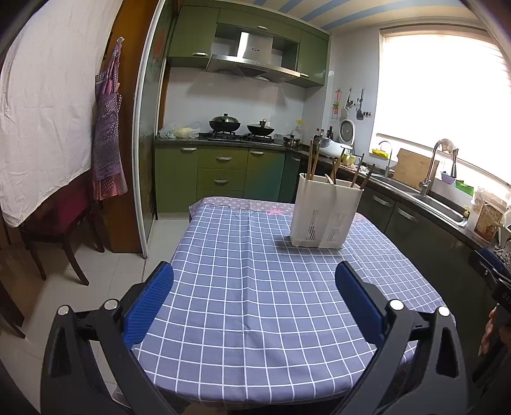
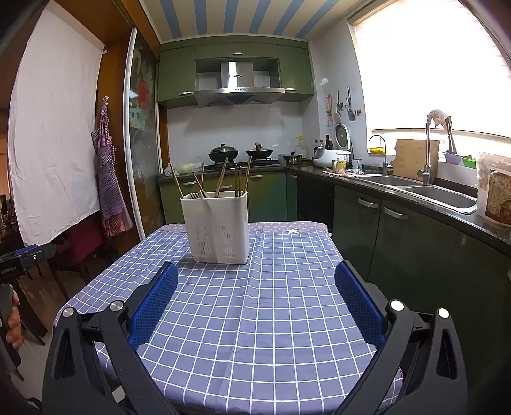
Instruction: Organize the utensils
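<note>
My left gripper (image 1: 254,281) hangs spread and empty above the checked tablecloth (image 1: 242,287); the white utensil holder (image 2: 217,226) stands toward the far edge, chopsticks (image 2: 220,177) upright inside for reach; my right gripper (image 2: 255,281) likewise gapes, carrying nothing.

I'm looking into a small kitchen with green cabinets (image 2: 236,201) along the far wall and a steel range hood (image 2: 238,92) above a hob carrying two dark woks (image 2: 223,152). The ceiling (image 2: 230,19) is striped blue and cream. On the right, a dark counter (image 2: 447,214) runs toward me with a double steel sink (image 2: 437,194) and a tall tap (image 2: 426,150) under a bright window (image 2: 431,70) whose glare washes out whatever lies outside. A white sheet (image 1: 44,121) hangs on the left beside a purple checked apron (image 1: 107,134). A dark wooden chair (image 1: 57,230) stands on pale floor tiles (image 1: 121,265). The near worktop wears a blue grid tablecloth (image 2: 255,303).
</note>
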A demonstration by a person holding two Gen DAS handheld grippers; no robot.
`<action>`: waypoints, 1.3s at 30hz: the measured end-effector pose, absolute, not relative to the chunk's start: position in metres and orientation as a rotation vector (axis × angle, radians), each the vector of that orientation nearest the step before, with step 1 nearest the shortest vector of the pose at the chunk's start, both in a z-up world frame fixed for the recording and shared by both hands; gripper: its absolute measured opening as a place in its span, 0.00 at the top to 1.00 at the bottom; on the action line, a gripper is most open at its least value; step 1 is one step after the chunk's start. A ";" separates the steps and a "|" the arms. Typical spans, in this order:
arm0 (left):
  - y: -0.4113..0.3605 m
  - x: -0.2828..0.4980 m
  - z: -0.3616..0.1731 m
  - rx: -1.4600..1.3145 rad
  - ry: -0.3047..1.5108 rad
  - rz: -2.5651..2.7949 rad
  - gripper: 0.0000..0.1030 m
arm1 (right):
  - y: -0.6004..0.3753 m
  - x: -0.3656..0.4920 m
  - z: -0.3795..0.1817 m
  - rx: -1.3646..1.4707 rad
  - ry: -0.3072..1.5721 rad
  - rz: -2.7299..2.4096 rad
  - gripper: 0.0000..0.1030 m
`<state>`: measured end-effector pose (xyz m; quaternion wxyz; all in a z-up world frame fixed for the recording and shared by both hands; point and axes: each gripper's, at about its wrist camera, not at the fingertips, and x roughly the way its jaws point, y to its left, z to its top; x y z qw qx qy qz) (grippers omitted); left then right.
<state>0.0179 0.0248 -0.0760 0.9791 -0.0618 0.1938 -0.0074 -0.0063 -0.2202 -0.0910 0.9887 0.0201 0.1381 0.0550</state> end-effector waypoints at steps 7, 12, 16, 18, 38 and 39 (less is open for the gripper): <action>0.024 0.017 -0.075 -0.127 0.389 -0.015 0.07 | -0.221 -0.005 -0.088 0.037 0.276 0.114 0.06; 0.023 0.017 -0.073 -0.121 0.389 -0.017 0.07 | -0.220 -0.005 -0.088 0.035 0.275 0.116 0.06; 0.022 0.017 -0.071 -0.120 0.391 -0.008 0.07 | -0.219 -0.005 -0.089 0.034 0.276 0.119 0.06; 0.024 0.018 -0.070 -0.125 0.394 -0.009 0.07 | -0.219 -0.006 -0.089 0.035 0.276 0.119 0.06; 0.023 0.018 -0.071 -0.112 0.401 0.010 0.07 | -0.214 -0.006 -0.092 0.031 0.286 0.123 0.06; 0.023 0.019 -0.071 -0.112 0.402 0.010 0.07 | -0.214 -0.007 -0.092 0.032 0.285 0.123 0.06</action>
